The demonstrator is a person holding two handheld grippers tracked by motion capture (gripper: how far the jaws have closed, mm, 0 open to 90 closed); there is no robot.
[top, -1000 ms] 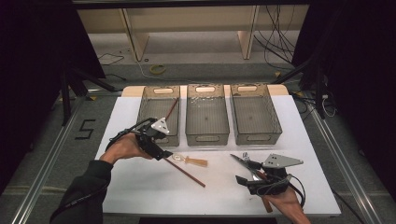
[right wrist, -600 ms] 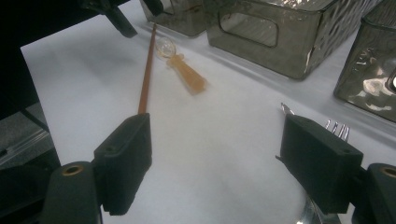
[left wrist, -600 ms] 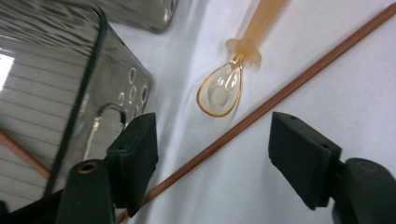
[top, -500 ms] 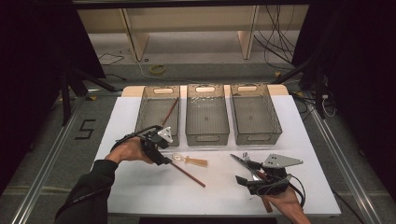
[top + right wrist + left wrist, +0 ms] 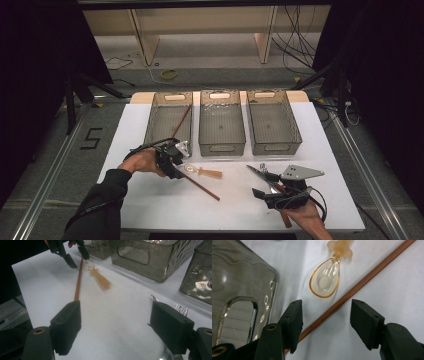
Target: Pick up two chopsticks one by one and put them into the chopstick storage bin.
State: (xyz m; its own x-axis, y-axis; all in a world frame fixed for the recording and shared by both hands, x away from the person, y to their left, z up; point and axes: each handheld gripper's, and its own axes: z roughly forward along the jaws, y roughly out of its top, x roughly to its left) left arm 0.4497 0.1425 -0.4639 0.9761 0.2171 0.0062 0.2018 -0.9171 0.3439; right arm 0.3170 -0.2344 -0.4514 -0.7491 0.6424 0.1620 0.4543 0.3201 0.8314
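Left gripper view shows the left gripper, jaws apart and just closing, straddling the thin, stiff, light brown chopstick lying on the white table near the left bin; pinch it squarely, since it may roll.

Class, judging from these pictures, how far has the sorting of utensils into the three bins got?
Done: one chopstick leans in the left bin. In hand: the left gripper straddles the second chopstick on the table; its jaws have just been closing but the pads do not yet touch it. Left: that chopstick, the amber spoon, and the fork near the open right gripper; the middle bin and right bin look empty.
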